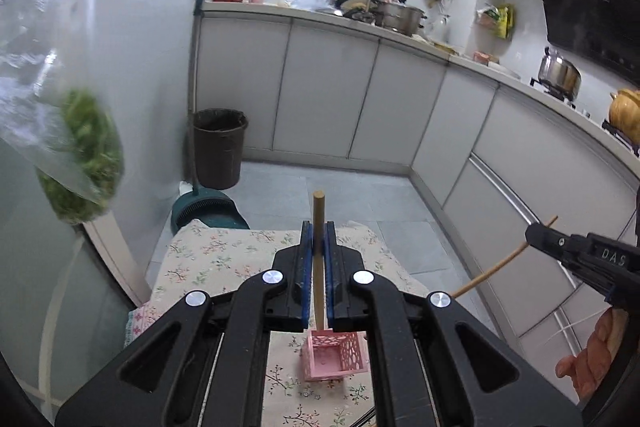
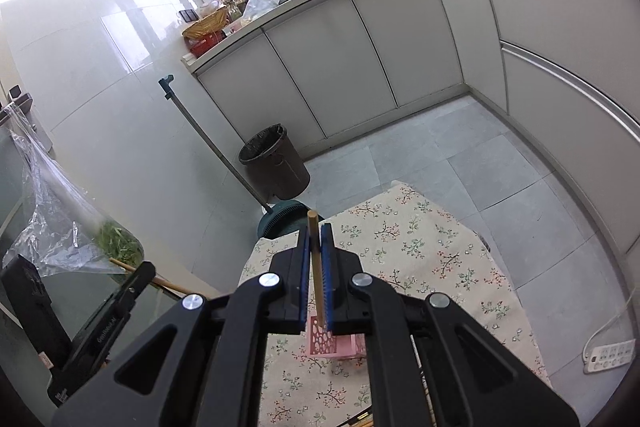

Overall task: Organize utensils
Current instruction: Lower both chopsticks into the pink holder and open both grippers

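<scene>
We see a cream tablecloth (image 1: 224,259) printed with small floral sprigs in green, pink and brown. On it stands a pale pink holder (image 1: 334,355) with a cut-out lattice pattern. Each black tool, left tool (image 1: 319,239) and right tool (image 2: 316,243), has blue pads, and each chopstick (image 1: 319,223) is tan. The bin (image 1: 218,147) is dark brown, the cabinets (image 1: 320,87) light grey, the floor (image 2: 460,155) grey tile.

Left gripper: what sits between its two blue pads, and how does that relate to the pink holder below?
In the left wrist view, the left gripper clamps a wooden chopstick between its pads; the stick's lower end hangs just above the pink holder.
</scene>
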